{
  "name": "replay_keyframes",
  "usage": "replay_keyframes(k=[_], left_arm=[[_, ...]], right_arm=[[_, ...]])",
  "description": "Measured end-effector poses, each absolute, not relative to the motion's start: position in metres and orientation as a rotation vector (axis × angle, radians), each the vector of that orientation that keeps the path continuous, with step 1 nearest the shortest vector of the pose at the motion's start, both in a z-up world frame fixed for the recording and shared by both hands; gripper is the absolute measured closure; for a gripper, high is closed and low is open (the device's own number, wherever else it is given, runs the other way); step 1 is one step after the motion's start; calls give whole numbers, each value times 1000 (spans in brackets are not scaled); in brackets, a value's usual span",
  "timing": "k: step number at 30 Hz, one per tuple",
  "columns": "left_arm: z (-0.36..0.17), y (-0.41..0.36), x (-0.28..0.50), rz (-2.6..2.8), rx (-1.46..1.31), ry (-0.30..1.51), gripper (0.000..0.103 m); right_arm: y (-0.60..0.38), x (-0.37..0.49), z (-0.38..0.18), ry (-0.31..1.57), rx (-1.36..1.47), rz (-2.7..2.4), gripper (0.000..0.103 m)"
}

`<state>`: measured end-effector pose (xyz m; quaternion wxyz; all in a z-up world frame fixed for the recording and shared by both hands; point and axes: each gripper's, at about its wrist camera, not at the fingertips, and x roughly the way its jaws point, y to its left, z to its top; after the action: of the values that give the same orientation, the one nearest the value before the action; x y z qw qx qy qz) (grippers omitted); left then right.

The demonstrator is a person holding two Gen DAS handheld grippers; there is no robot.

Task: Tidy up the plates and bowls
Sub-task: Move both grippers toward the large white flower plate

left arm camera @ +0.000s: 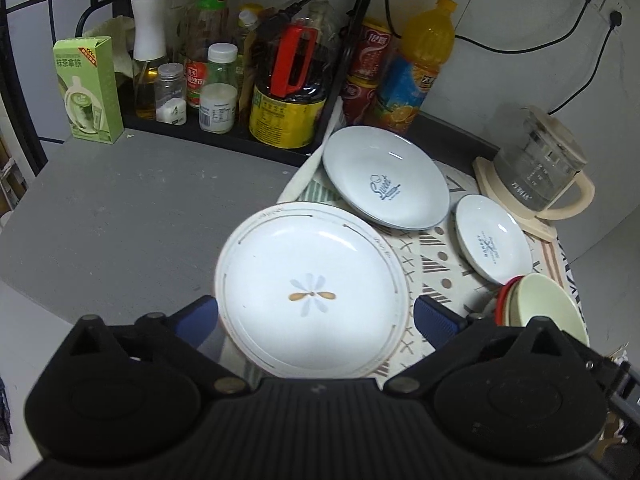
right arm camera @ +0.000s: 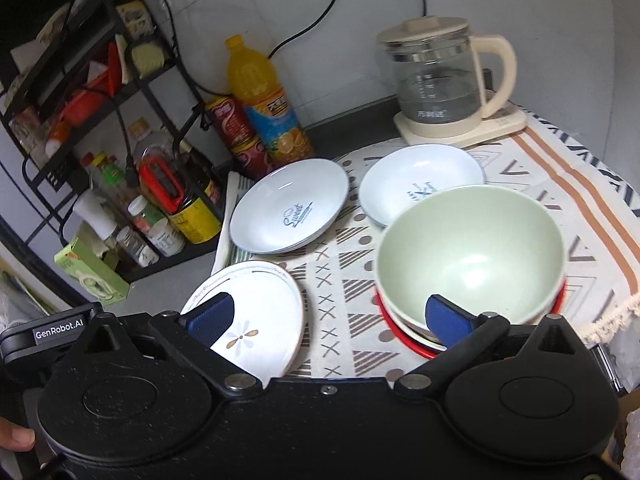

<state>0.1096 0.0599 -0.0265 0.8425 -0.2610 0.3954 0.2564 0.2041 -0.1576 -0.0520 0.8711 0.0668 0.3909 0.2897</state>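
A white plate with a flower mark (left arm camera: 312,292) lies at the left edge of the patterned mat; it also shows in the right wrist view (right arm camera: 256,316). My left gripper (left arm camera: 316,320) is open, its blue fingers (left arm camera: 200,316) on either side of this plate, just above it. Behind lie a pale blue "Sweet" plate (left arm camera: 384,178) (right arm camera: 290,210) and a smaller white dish (left arm camera: 494,240) (right arm camera: 416,180). A pale green bowl (right arm camera: 472,248) sits on top of stacked bowls with a red rim (right arm camera: 394,330). My right gripper (right arm camera: 332,320) is open, its right finger (right arm camera: 444,314) at the bowl's near rim.
A black rack (left arm camera: 224,136) with bottles and jars stands at the back left, a green carton (left arm camera: 88,88) beside it. An orange juice bottle (right arm camera: 264,96) and red cans (right arm camera: 228,120) stand at the back. A glass kettle (right arm camera: 444,80) sits at the back right. Grey counter (left arm camera: 120,220) lies left.
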Motion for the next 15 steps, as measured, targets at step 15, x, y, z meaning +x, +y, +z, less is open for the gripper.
replay_keyframes(k=[15], left_arm=[[-34,110,130,480,-475,881,0]], right_arm=[[-99,226,-52,880,20,622,0]])
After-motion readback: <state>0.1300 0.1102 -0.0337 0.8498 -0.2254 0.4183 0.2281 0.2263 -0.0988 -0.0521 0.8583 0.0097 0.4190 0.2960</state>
